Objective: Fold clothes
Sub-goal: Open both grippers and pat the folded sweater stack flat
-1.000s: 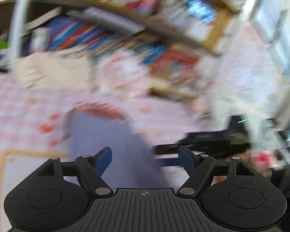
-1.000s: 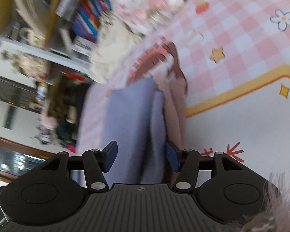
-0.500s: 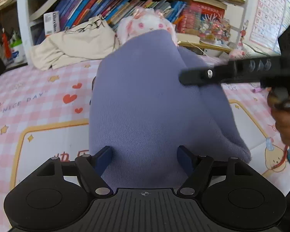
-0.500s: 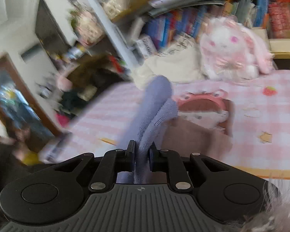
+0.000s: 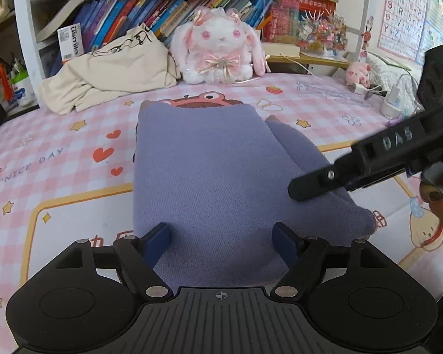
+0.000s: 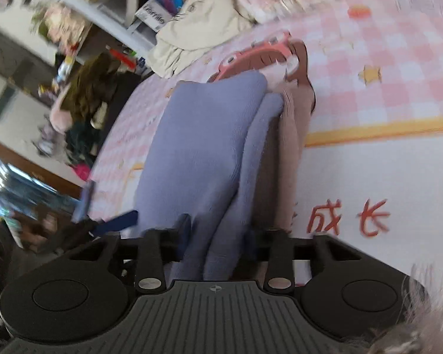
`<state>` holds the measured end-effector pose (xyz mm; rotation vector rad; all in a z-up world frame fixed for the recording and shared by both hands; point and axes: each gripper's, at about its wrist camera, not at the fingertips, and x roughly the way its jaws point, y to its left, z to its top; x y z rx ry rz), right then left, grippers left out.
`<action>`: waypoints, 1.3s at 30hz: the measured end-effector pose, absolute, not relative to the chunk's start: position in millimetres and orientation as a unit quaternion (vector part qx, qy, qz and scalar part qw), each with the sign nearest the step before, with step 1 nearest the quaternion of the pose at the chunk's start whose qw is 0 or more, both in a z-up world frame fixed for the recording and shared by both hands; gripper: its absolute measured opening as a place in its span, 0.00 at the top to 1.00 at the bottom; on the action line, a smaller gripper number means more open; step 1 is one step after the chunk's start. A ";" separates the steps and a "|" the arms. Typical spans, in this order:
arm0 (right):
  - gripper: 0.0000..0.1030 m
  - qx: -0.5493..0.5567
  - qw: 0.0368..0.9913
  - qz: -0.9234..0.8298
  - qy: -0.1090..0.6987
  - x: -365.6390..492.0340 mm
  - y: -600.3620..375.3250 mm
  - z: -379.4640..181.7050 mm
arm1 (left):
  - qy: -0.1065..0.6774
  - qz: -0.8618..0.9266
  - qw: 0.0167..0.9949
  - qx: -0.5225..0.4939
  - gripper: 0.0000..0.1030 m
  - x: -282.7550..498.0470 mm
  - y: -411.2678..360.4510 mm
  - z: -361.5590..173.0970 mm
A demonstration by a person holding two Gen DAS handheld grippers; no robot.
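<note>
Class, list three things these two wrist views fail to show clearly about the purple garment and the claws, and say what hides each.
- Left wrist view: the purple garment's near edge, behind the left claw.
- Left wrist view: the right claw's tip against the garment; only one finger's side shows.
- Right wrist view: whether the right claw's pads press the fabric; motion blur smears them.

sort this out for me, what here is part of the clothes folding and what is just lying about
Part of the job:
- purple garment, folded on the pink checked cover
- left gripper, open over it
- right gripper, with purple cloth between its fingers

Lying about:
- cream cloth bag
- plush bunny
- books on the shelf
- alphabet chart
</note>
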<state>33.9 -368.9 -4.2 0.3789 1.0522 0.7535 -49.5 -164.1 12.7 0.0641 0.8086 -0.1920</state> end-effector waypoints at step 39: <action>0.27 0.196 0.802 0.236 0.512 37.5 -398.1 -15.7 | 0.417 -0.027 0.887 -0.197 0.15 -20.4 -88.1 2.6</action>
